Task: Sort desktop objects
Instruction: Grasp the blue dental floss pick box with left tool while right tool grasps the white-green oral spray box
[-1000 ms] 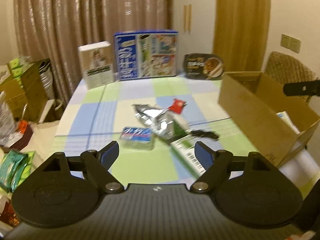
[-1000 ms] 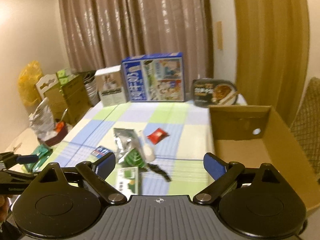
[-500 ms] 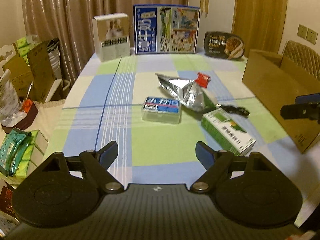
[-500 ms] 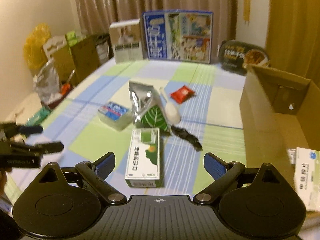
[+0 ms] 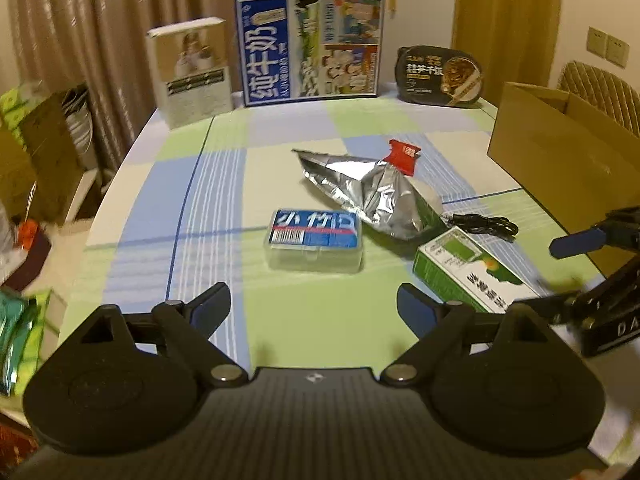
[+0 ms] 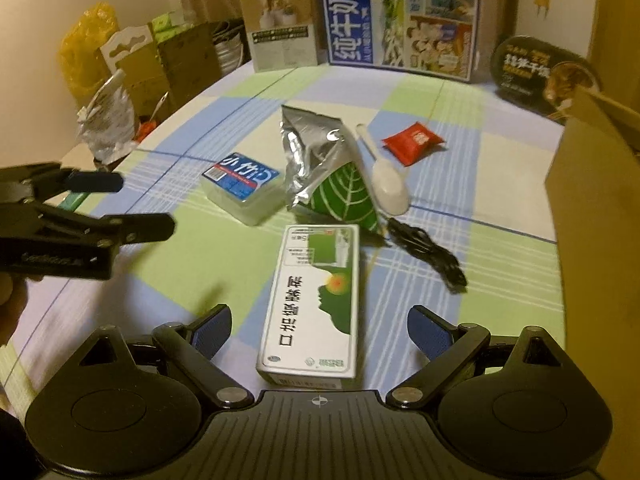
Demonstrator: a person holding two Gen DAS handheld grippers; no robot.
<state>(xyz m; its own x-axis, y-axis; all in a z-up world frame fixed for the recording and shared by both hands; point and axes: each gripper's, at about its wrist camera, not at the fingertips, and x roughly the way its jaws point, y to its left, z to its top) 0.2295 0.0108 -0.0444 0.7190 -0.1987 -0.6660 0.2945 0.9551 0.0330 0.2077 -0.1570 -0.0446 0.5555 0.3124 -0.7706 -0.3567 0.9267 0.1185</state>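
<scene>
From the left wrist, our left gripper (image 5: pixel 314 306) gapes empty; the green box (image 5: pixel 472 274) lies off to its right. From the right wrist, our right gripper (image 6: pixel 319 330) gapes astride that box (image 6: pixel 314 304), long axis running away from us, so right is nearer.

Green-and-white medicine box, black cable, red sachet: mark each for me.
Green-and-white cardboard medicine box (image 6: pixel 316 300): right wrist view, middle of top face.
Black coiled cable (image 6: pixel 430 254): right wrist view, middle of the bundle.
Small red foil sachet (image 6: pixel 413 142): right wrist view, centre of the packet.
</scene>
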